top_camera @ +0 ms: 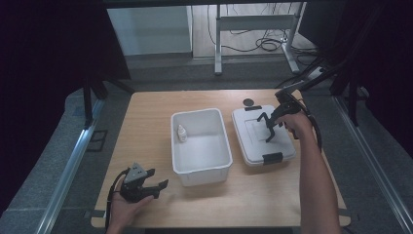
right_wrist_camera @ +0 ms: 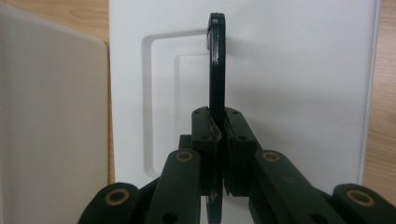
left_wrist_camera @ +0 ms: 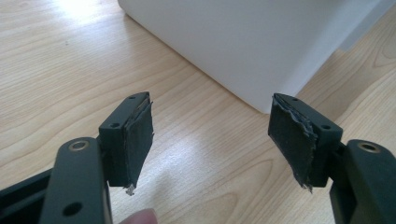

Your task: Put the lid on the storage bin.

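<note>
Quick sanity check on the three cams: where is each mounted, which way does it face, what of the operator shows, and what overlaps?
High view: fixed above the person's side, looking forward and down on the table; both forearms, left gripper, right gripper.
Left gripper view: rides that gripper, looking low across the wood at the white bin; jaws apart.
Right gripper view: looks down on the white lid; jaws clamp a thin black flat piece.
Shared: the bin and lid also show from above.
</note>
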A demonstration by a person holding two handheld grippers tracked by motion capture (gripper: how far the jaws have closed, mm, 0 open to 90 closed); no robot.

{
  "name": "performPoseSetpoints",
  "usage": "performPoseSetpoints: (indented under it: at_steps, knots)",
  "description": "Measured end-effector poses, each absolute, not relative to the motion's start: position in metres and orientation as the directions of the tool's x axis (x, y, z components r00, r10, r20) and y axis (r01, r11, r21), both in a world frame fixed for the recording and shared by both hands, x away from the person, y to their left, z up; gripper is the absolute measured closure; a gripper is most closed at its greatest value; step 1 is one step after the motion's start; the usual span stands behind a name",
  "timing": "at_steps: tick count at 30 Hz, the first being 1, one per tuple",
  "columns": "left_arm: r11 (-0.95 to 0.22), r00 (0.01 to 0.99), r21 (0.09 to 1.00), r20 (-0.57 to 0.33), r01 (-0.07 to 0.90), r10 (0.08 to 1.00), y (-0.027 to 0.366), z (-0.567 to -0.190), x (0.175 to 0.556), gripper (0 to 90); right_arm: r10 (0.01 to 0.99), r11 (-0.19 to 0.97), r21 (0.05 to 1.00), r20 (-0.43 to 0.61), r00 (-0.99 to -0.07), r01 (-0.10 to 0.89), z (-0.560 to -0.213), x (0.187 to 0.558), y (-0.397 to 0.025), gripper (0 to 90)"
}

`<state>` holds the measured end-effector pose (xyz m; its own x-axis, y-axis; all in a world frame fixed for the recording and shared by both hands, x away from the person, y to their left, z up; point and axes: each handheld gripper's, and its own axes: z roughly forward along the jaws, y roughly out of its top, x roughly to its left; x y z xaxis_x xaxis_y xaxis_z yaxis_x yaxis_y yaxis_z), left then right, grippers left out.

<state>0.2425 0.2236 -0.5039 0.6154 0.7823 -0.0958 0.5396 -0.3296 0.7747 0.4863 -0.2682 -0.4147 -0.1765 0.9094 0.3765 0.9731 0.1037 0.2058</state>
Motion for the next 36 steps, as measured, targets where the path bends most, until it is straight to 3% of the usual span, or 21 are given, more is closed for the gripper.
performPoseSetpoints:
  at_steps: [19,36]
  knots:
    - [-0.337,0.616,0.771,-0.09,0.541,0.783,0.221,-0.504,0.243,30.9,0.9,0.055,0.28,0.401,-0.169,0.958,-0.352,0.453,-0.289,85.5]
    - [-0.34,0.625,0.775,-0.09,0.533,0.775,0.217,-0.503,0.24,30.9,0.894,0.091,0.335,0.387,-0.225,0.938,-0.3,0.419,-0.25,85.5]
